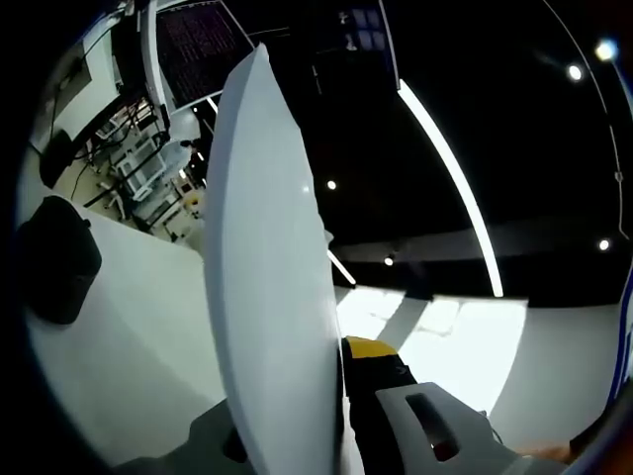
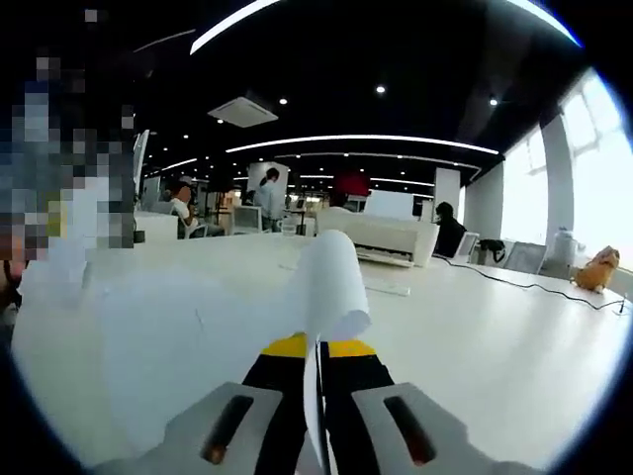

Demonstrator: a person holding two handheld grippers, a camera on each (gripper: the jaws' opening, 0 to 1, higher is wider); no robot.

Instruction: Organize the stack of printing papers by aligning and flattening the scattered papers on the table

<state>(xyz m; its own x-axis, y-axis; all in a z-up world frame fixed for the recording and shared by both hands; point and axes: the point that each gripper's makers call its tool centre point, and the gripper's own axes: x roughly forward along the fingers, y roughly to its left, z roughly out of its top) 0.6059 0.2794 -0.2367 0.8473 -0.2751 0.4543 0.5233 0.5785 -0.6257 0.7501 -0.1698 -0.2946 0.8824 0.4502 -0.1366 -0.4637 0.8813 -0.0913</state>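
A white sheaf of printing paper [image 1: 267, 287] rises edge-on from the bottom of the left gripper view and bows toward the top. My left gripper [image 1: 341, 391] is shut on its lower edge; the yellow-tipped finger [image 1: 364, 348] presses its right face, and the other finger is hidden behind the paper. In the right gripper view, my right gripper [image 2: 318, 352] is shut on a thin white sheet [image 2: 331, 282] that stands up between the yellow pads [image 2: 287, 346] and curls over at its top. More white paper [image 2: 148, 317] lies flat on the table [image 2: 495, 346] to the left.
A white printer [image 2: 391, 237] sits at the table's far side with a flat white item [image 2: 386, 288] before it. A black cable [image 2: 534, 287] and an orange plush toy [image 2: 598, 267] lie at the right. A black pouch [image 1: 54, 259] rests on the table [image 1: 129, 336]. People sit in the background.
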